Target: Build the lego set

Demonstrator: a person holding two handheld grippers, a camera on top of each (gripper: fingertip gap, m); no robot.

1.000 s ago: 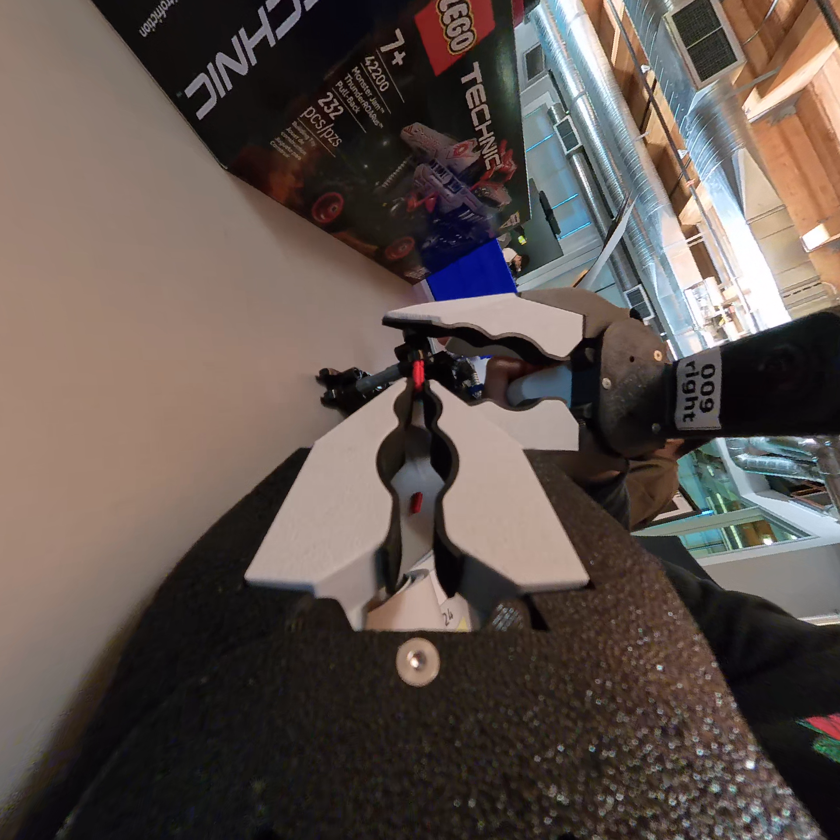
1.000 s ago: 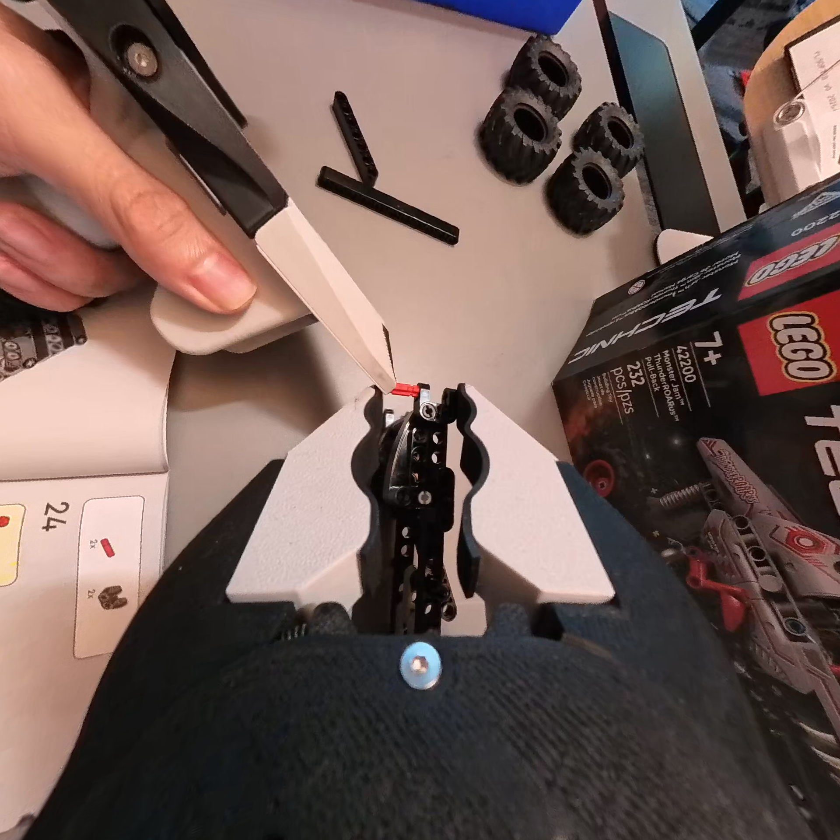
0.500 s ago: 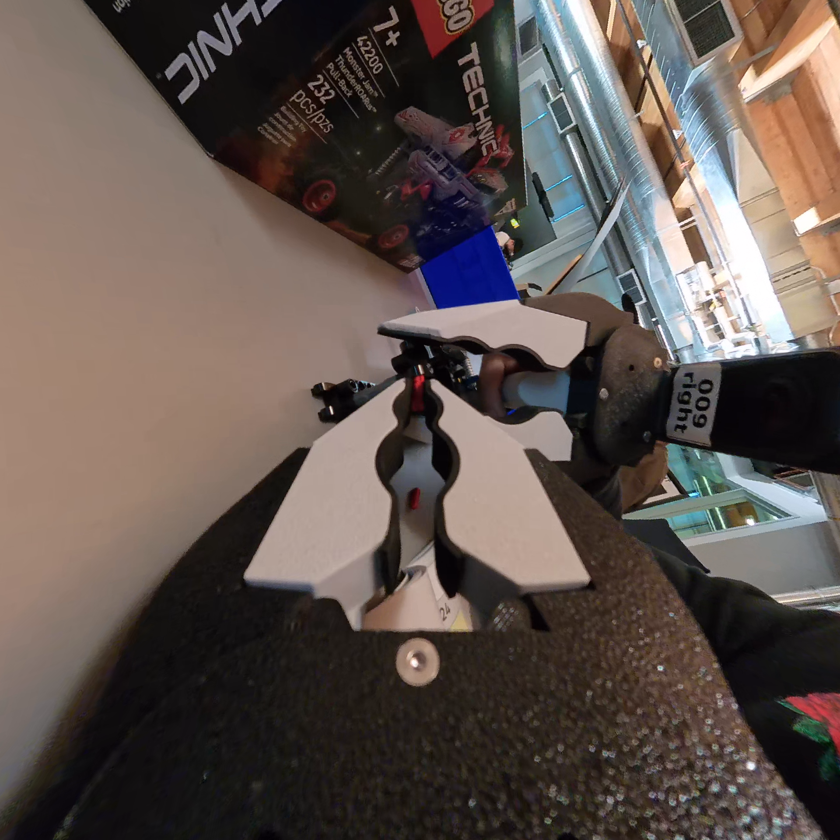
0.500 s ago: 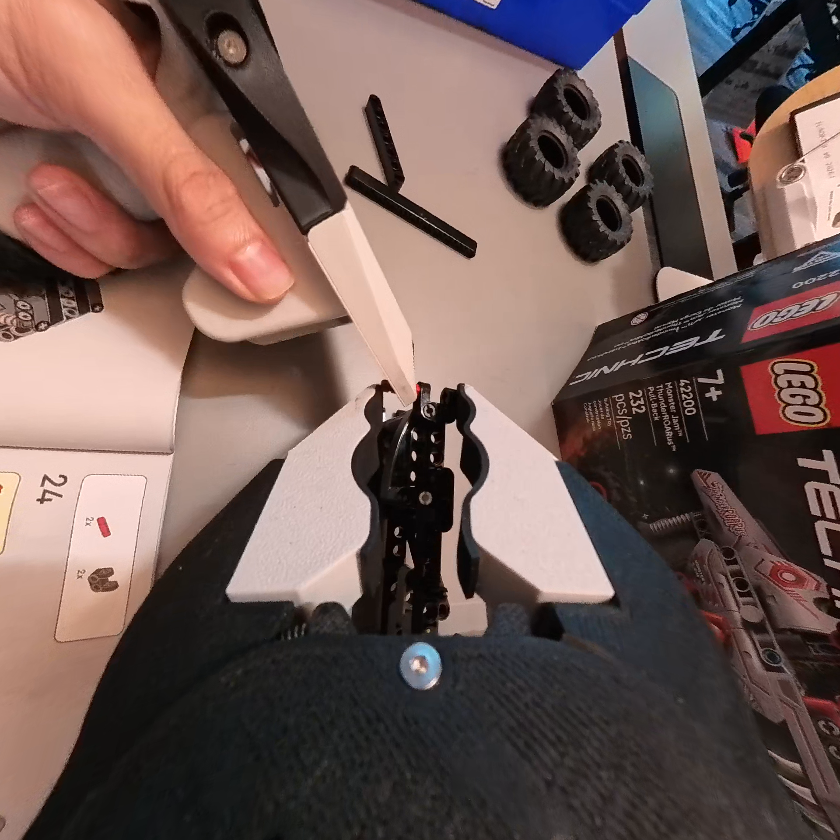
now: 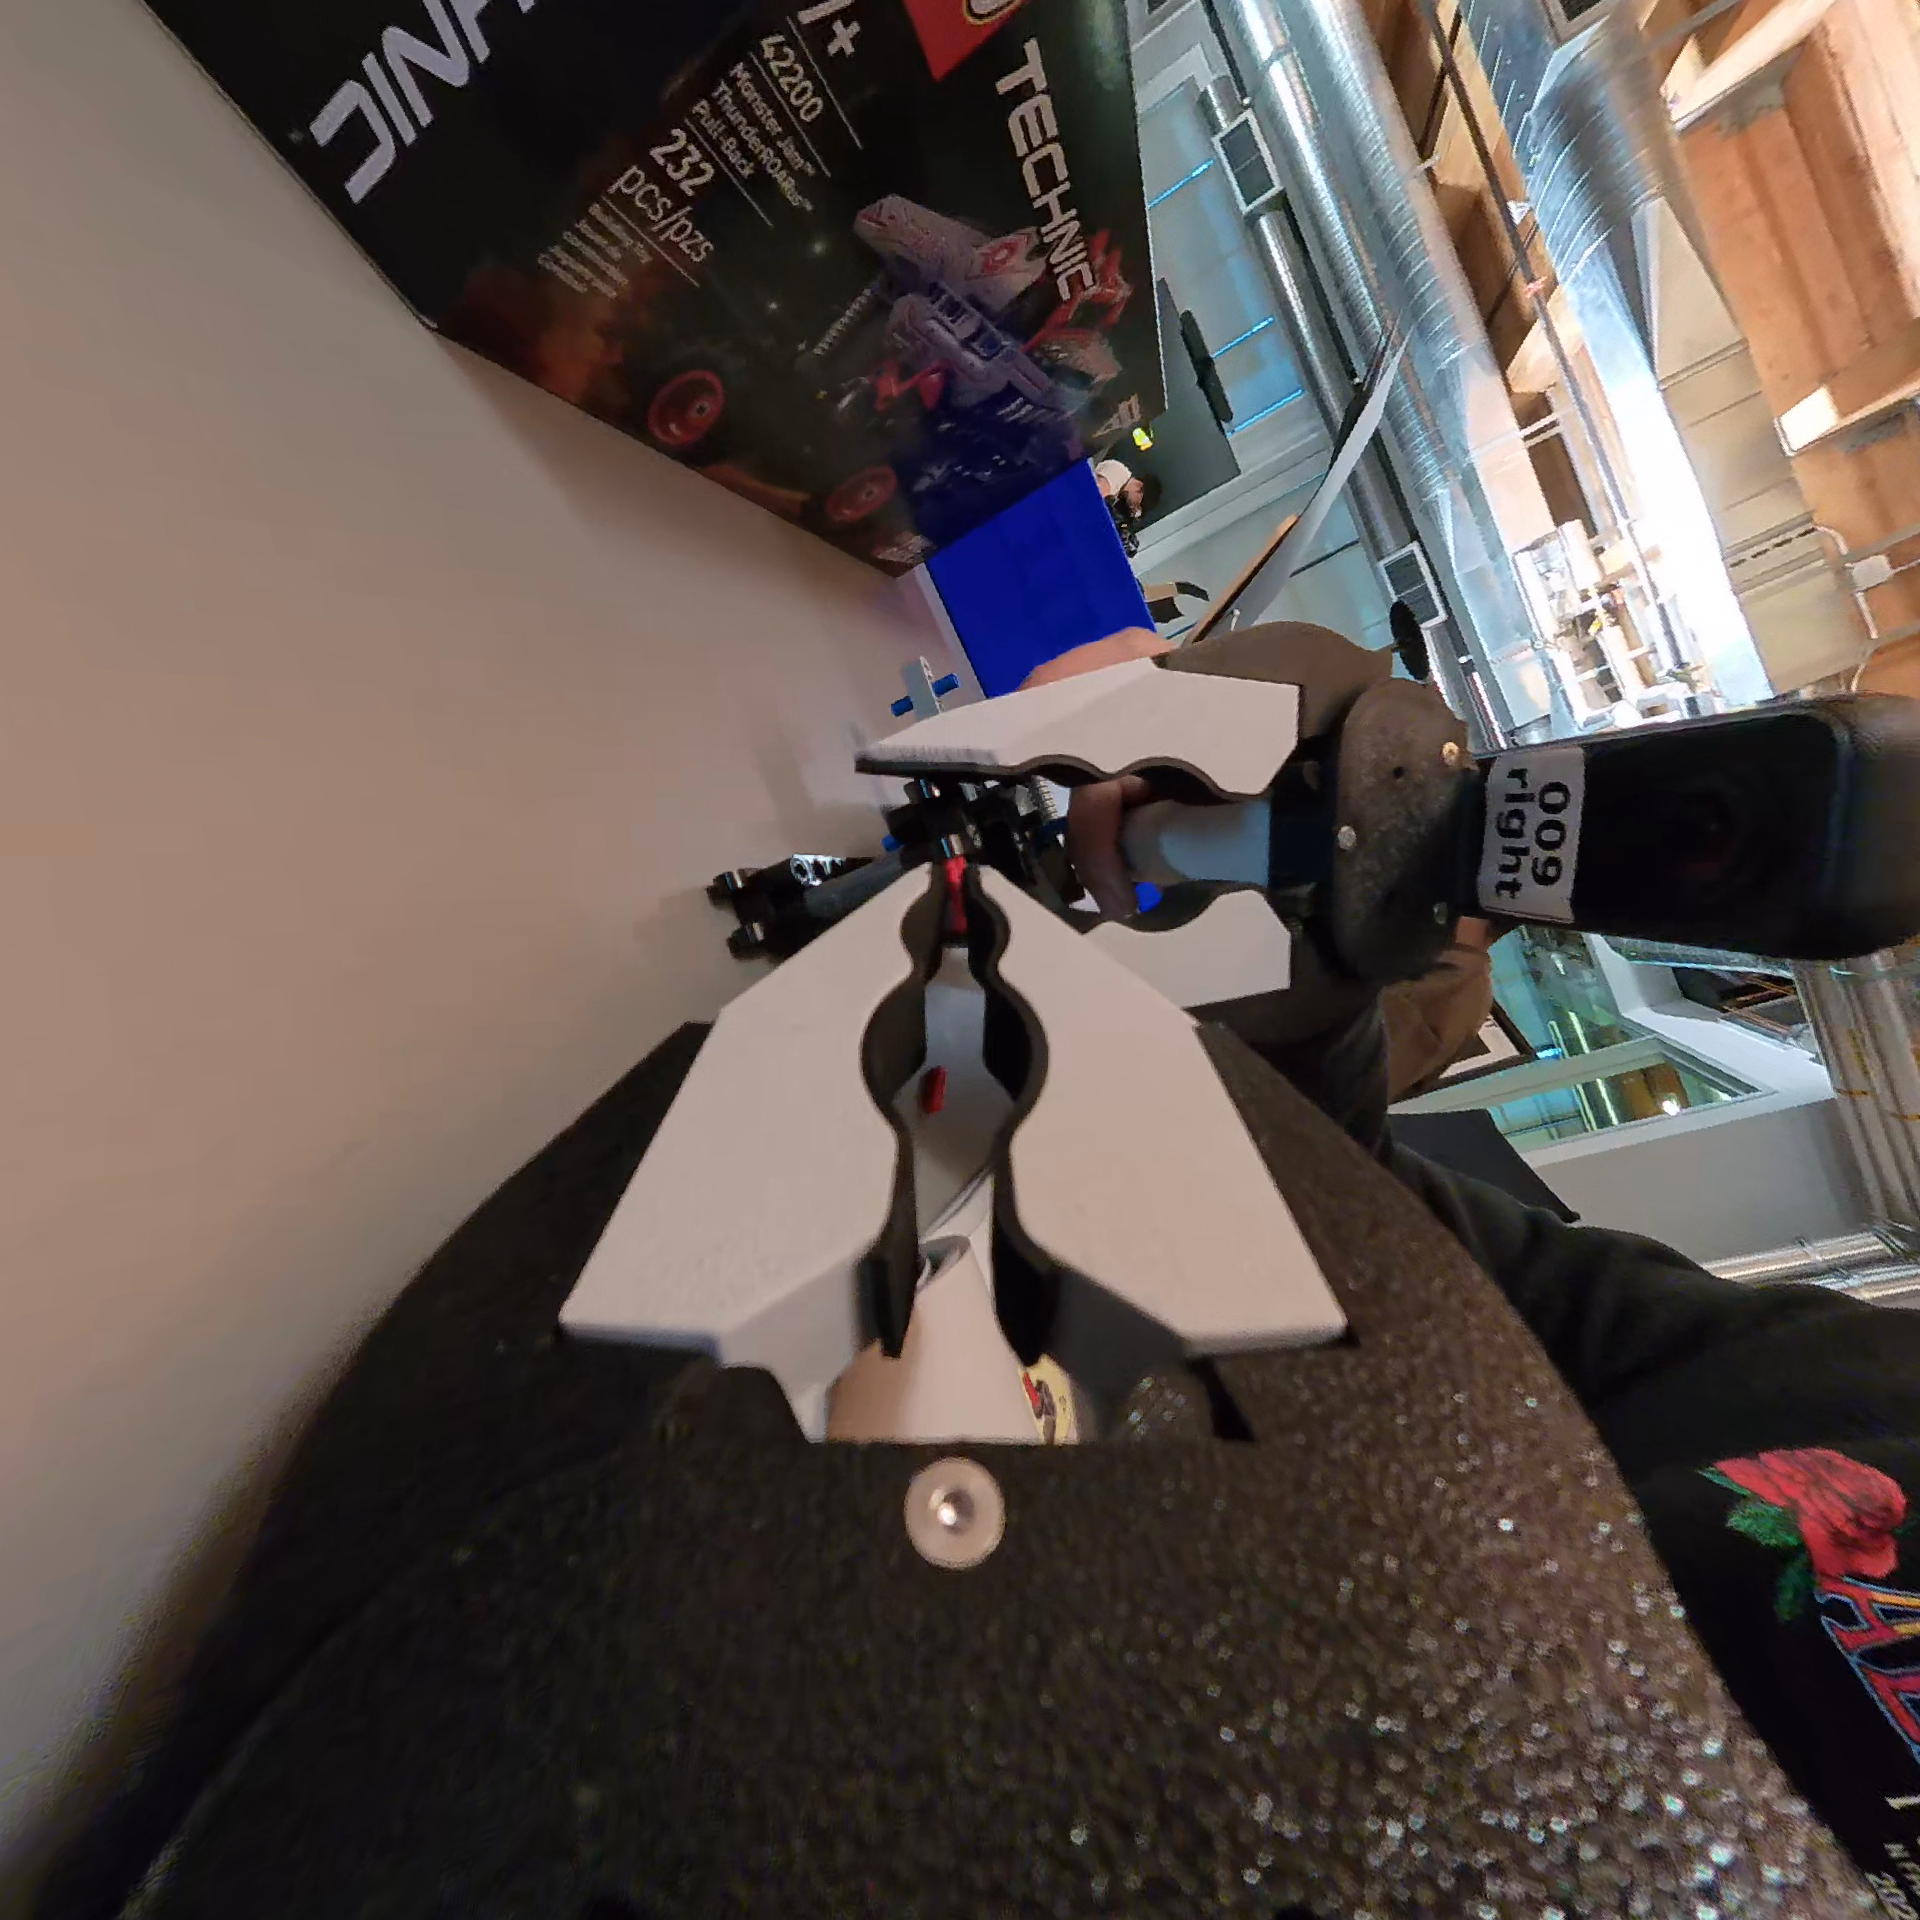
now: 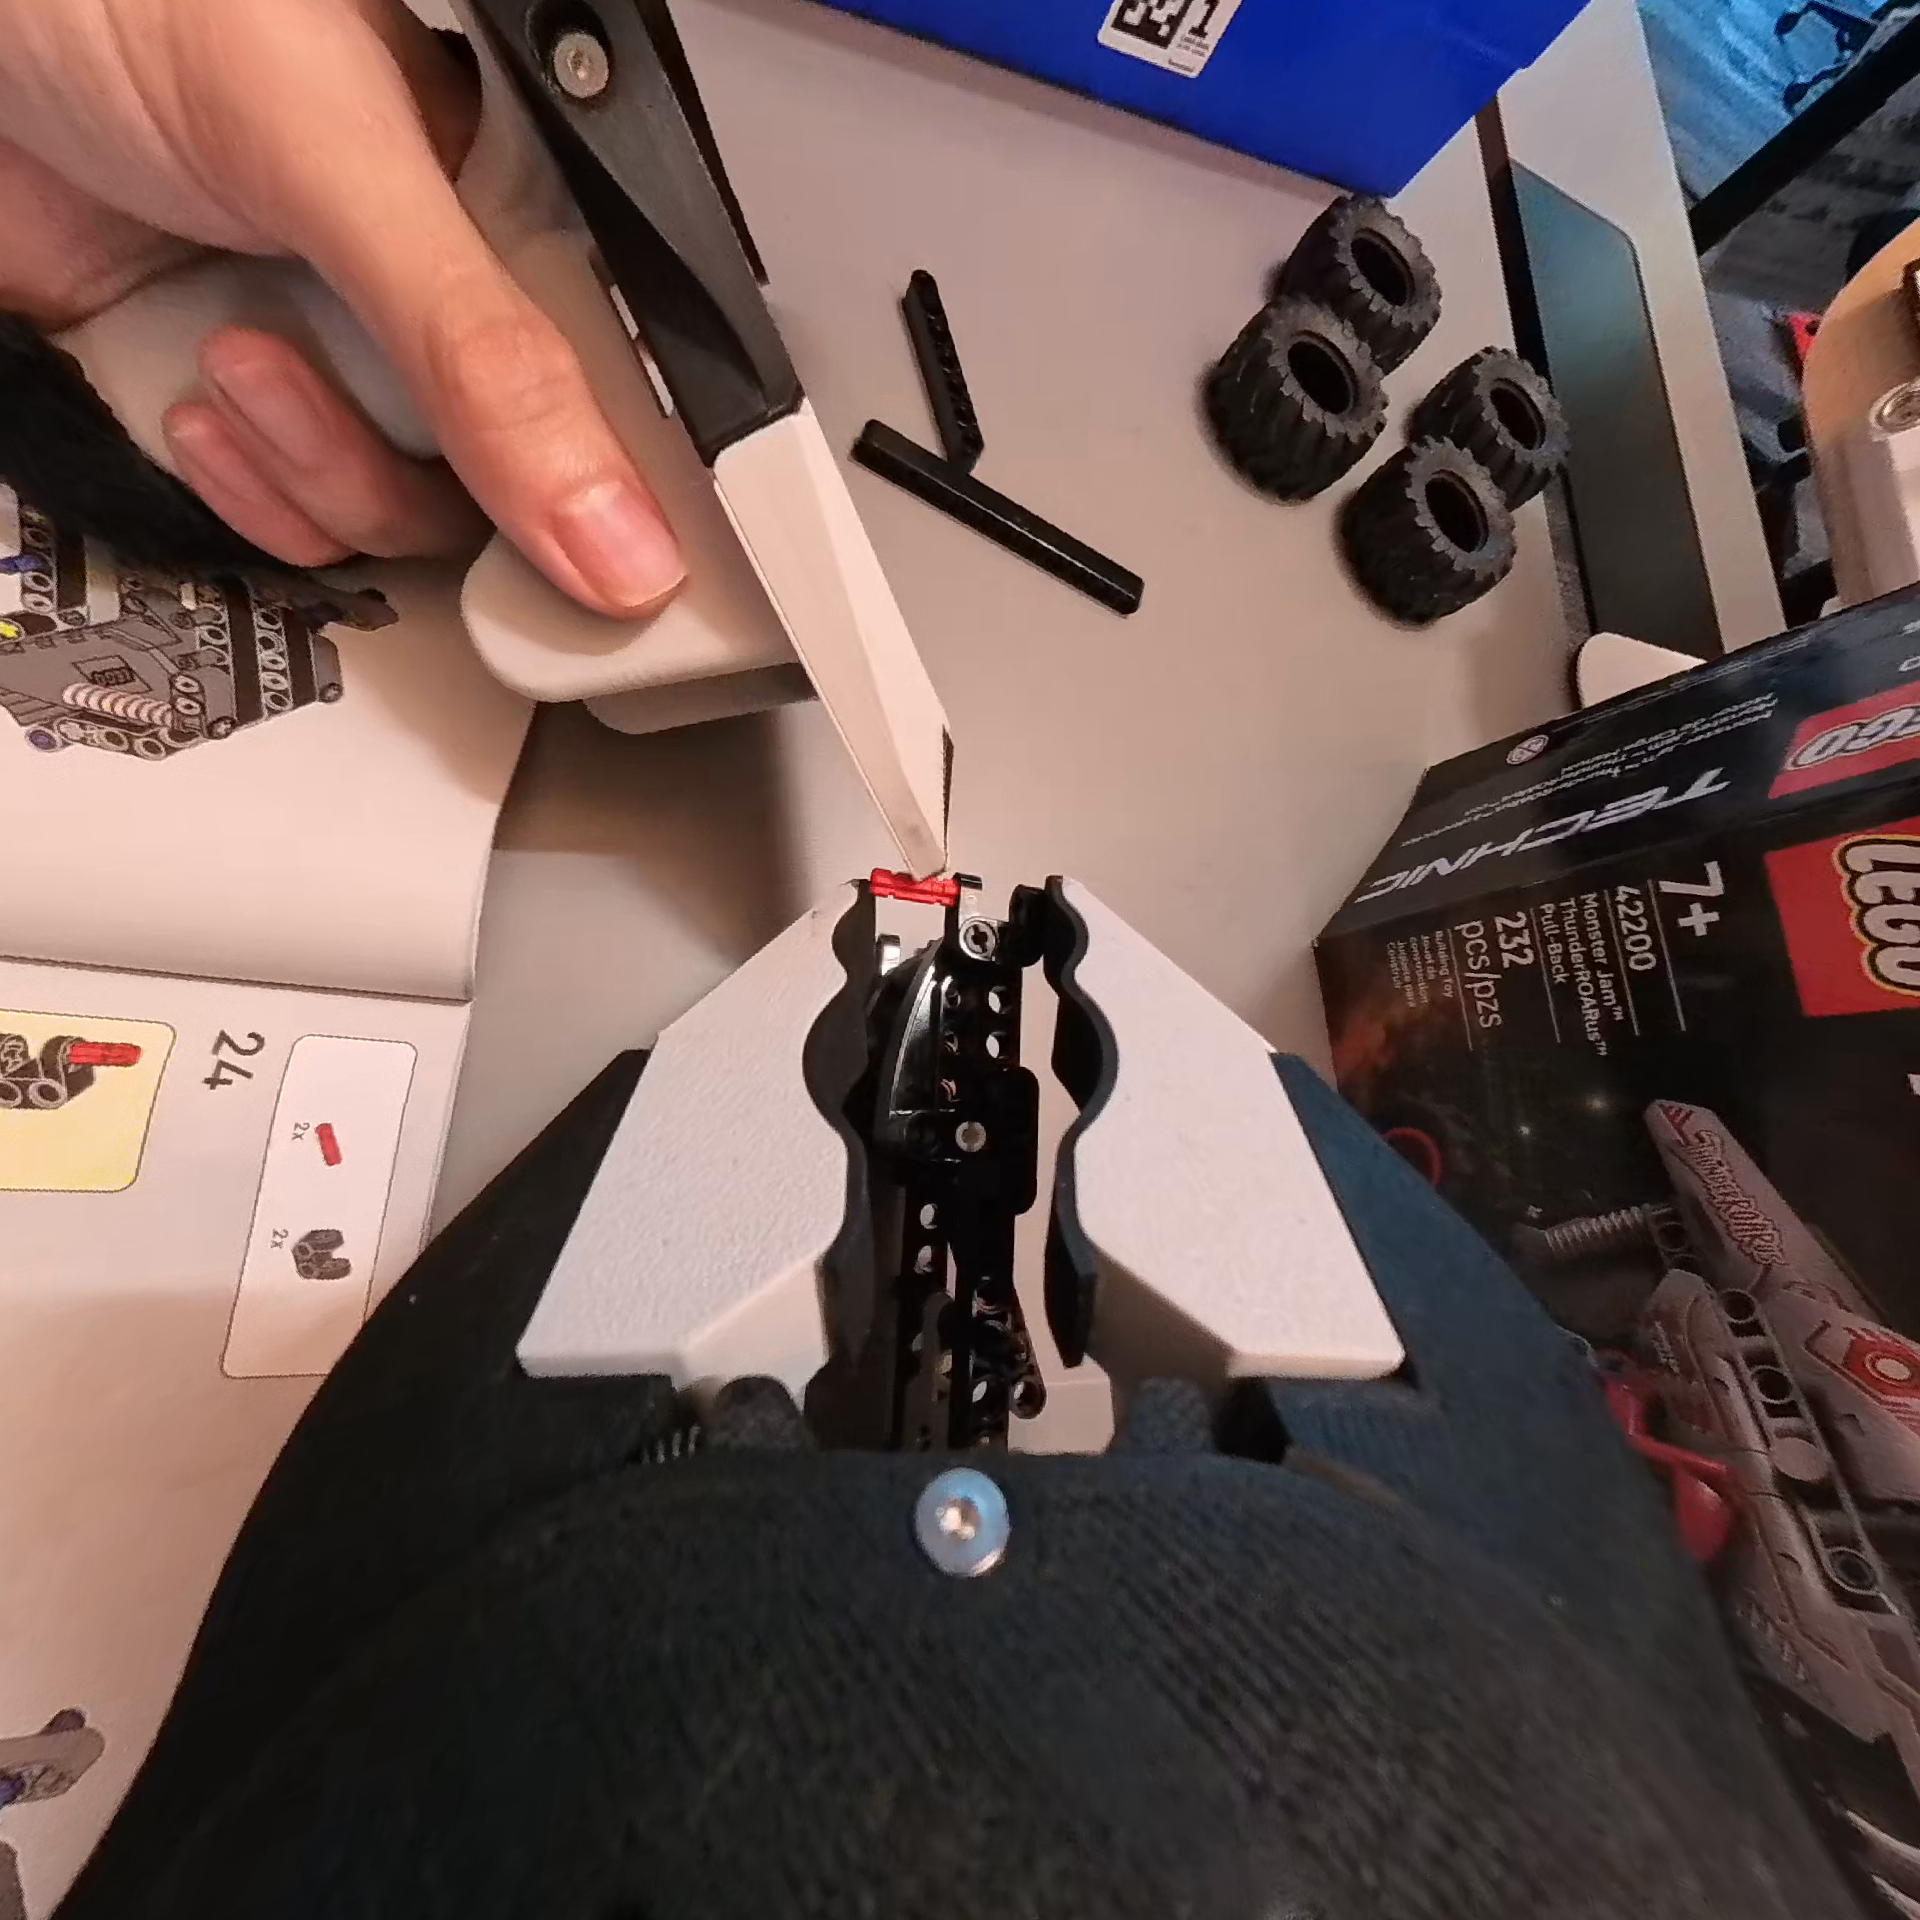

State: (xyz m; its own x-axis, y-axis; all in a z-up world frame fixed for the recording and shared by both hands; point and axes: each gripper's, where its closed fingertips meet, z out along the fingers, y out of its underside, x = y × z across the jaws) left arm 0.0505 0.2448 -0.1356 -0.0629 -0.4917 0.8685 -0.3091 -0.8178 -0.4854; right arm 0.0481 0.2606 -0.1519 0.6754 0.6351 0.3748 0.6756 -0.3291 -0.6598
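While our right gripper point(image 6: 951, 904) clamps the black studded lego frame point(image 6: 961, 1122) above the pale counter point(image 6: 1143, 748), our left gripper point(image 5: 954, 894) pinches a small red plastic pin point(image 6: 914, 885) at the frame's top end, near four black rubber tyres point(image 6: 1382, 416).

A small bright-red plastic pin point(image 6: 912, 885) against the glossy black studded lego frame point(image 6: 951, 1132); matte black knobbly tyres point(image 6: 1425, 530) at two o'clock; royal-blue box point(image 6: 1226, 73) at twelve.
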